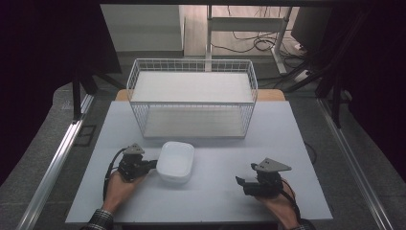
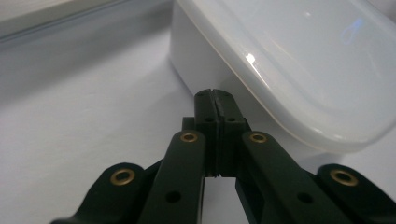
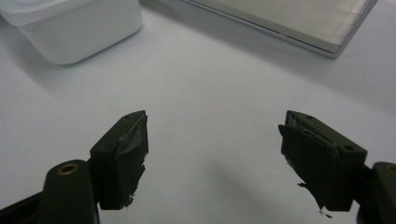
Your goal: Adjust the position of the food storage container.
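A white lidded plastic container (image 1: 176, 162) sits on the white table (image 1: 215, 196), just in front of the wire basket. My left gripper (image 1: 154, 164) is to its left, jaws shut with nothing between them. In the left gripper view the shut tips (image 2: 215, 95) point at the container's side wall (image 2: 196, 70) just under the lid rim; I cannot tell whether they touch it. My right gripper (image 1: 241, 182) rests at the right front of the table, well apart from the container. Its jaws (image 3: 215, 126) stand open over bare table, with the container (image 3: 79, 28) farther off.
A white wire basket (image 1: 191, 61) with a flat base and an upper shelf stands across the back of the table. Its base edge (image 3: 299, 18) lies ahead of my right gripper. Beyond the table are a desk frame and cables on the floor.
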Demonstrator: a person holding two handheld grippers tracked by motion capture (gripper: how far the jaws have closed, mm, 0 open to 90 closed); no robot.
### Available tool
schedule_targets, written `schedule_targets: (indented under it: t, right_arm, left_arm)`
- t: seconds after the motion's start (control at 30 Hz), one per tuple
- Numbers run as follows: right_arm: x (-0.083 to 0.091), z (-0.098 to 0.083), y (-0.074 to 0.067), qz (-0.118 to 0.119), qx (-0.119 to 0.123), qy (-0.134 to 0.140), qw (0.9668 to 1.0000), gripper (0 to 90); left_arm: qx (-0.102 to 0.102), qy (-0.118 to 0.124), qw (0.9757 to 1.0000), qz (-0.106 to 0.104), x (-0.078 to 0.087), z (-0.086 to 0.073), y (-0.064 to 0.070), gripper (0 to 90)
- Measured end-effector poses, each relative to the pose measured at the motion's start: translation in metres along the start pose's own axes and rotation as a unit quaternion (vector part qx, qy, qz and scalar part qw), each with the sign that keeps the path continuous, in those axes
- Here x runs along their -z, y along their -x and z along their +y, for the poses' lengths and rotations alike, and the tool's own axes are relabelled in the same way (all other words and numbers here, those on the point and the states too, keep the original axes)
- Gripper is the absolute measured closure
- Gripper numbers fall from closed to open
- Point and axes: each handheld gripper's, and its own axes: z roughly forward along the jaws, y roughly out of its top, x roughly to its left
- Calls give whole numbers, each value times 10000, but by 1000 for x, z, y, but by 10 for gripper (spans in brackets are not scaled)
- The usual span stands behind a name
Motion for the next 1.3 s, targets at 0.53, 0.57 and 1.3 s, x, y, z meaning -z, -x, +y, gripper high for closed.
schedule_targets:
  t: [0.53,0.57,1.3]
  right_arm:
    - [-2,4,-4,148,99,-24,9998,329]
    - [-2,4,-4,148,99,-24,9998,329]
    - [-48,28,-28,862,290,-612,9940,888]
  left_arm:
    - [-739,-380,9964,-184,-28,21,52,899]
    - [-739,-380,9964,-184,-28,21,52,900]
    - [-312,-158,9977,-586,-33,29,30,900]
